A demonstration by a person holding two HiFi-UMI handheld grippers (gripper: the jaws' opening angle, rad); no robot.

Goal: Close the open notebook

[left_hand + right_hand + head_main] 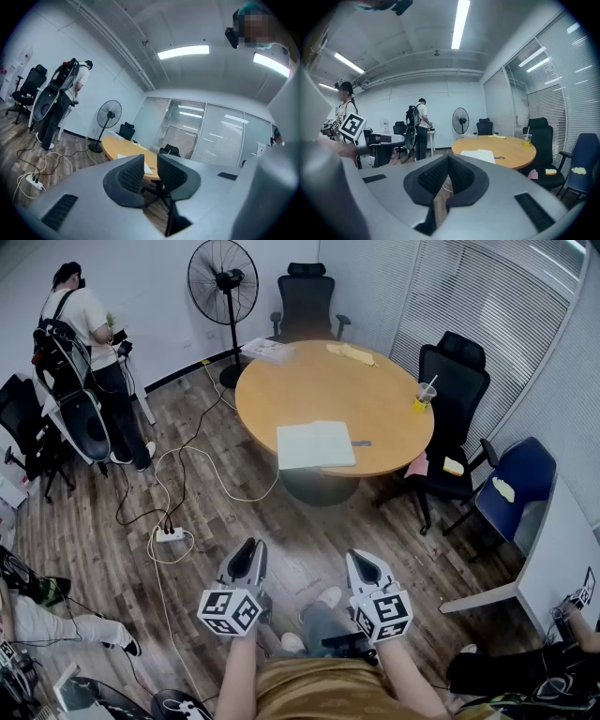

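The open notebook [316, 444] lies flat, white pages up, on the near side of the round wooden table [319, 381], with a dark pen [361, 442] beside its right edge. It also shows in the right gripper view as the notebook [480, 154], and small in the left gripper view as the notebook [123, 156]. Both grippers are held low in front of the person's body, well short of the table. My left gripper [248, 557] [150, 171] is open, with a gap between its pads and nothing in it. My right gripper [362, 565] [447, 161] is shut, its tips touching, with nothing in it.
A drink cup with a straw [423, 397] stands at the table's right edge; papers [267, 350] and a yellow cloth [352, 353] lie at its far side. Black chairs [450, 381], a blue chair [516, 479] and a fan [223, 282] ring the table. Cables and a power strip [170, 534] cross the floor at left.
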